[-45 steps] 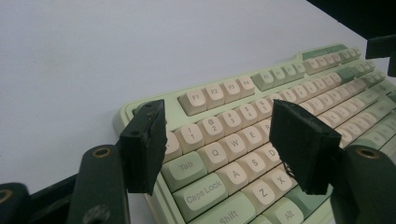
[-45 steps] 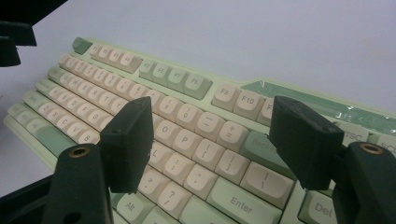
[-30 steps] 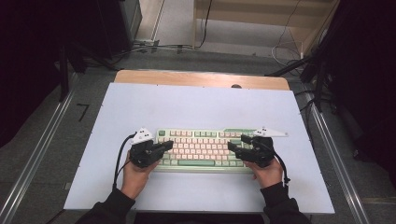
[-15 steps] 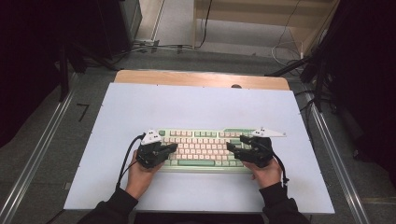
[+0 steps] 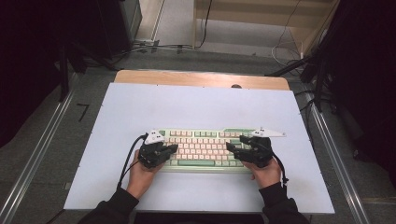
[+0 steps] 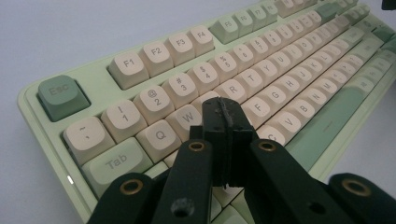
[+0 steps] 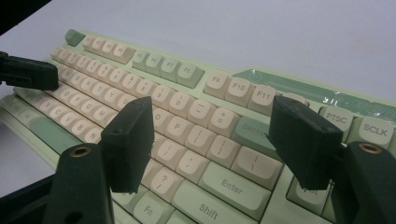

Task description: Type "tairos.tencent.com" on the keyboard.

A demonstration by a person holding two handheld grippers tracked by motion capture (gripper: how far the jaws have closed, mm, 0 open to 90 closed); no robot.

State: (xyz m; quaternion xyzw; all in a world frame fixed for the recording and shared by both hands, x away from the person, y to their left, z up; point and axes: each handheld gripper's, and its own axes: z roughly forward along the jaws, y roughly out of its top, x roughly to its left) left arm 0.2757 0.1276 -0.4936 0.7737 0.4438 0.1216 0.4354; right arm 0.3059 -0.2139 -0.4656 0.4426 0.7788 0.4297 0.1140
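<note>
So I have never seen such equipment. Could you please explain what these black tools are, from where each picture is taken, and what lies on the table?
A person holds one hand-held gripper in each hand; there is no robot arm. The high view looks down on the white table from above the person. There the left gripper and the right gripper sit over a green and cream mechanical keyboard. Each of the other two pictures comes from a camera riding on one gripper. In the left gripper view its fingers are closed together, empty, above the W and E keys. In the right gripper view the fingers stand apart, holding nothing.
</note>
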